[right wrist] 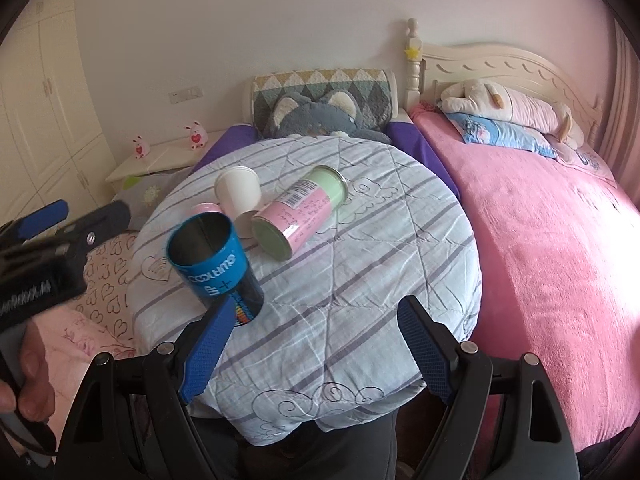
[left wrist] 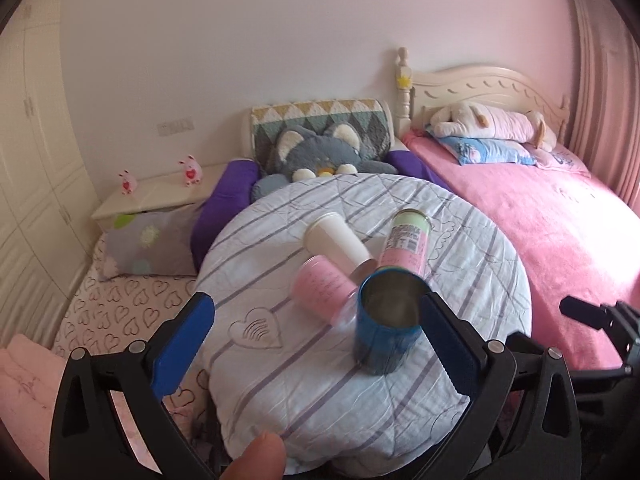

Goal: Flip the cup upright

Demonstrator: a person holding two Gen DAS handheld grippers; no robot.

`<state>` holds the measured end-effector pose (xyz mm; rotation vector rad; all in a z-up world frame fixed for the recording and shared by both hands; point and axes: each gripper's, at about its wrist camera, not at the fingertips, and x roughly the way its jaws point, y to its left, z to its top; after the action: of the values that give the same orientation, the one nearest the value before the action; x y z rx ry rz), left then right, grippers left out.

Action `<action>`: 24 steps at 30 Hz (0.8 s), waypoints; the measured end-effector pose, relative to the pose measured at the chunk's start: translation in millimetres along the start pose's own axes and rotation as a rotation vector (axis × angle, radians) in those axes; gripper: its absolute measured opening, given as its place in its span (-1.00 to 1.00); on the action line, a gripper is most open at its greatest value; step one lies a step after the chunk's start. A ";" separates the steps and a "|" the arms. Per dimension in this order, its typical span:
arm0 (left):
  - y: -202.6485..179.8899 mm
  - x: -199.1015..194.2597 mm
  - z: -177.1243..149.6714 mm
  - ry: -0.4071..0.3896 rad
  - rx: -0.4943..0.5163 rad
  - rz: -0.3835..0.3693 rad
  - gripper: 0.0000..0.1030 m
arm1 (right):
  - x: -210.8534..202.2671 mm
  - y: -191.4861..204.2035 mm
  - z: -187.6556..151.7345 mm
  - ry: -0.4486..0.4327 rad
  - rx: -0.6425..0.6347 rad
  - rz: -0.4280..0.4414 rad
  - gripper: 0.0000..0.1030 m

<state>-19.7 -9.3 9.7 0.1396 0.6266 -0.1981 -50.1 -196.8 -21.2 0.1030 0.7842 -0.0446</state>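
A blue metal cup (left wrist: 386, 322) stands upright, mouth up, on the round table (left wrist: 304, 384) covered with a striped cloth. It also shows in the right wrist view (right wrist: 216, 260). My left gripper (left wrist: 316, 344) is open; its right finger is close beside the cup, and I cannot tell if it touches. My right gripper (right wrist: 316, 348) is open and empty over the table's near edge, with the cup just past its left finger. A white paper cup (left wrist: 336, 240), a small pink cup (left wrist: 322, 290) and a pink-green can (left wrist: 404, 242) lie on their sides behind.
A bed with a pink blanket (right wrist: 560, 240) runs along the right. A grey plush toy (left wrist: 320, 154) sits behind the table. A white nightstand (left wrist: 160, 196) stands at the left. The left gripper shows at the left edge of the right wrist view (right wrist: 60, 232).
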 end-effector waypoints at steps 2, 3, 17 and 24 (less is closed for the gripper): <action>2.7 -9.2 -10.8 0.002 -0.006 0.020 1.00 | -3.7 7.2 -2.0 -0.012 -0.013 0.001 0.63; 3.7 -13.4 -16.0 0.005 -0.009 0.032 1.00 | -5.6 10.3 -3.4 -0.016 -0.018 0.002 0.63; 11.4 -65.6 -78.1 0.058 -0.067 0.121 1.00 | -55.9 39.3 -38.1 -0.117 -0.057 -0.014 0.63; 10.3 -91.4 -78.9 0.003 -0.074 0.123 1.00 | -83.9 46.3 -41.9 -0.184 -0.070 -0.030 0.63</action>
<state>-134.5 28.5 1.4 0.1069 0.6252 -0.0558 -135.3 -146.0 12.2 0.0206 0.6024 -0.0548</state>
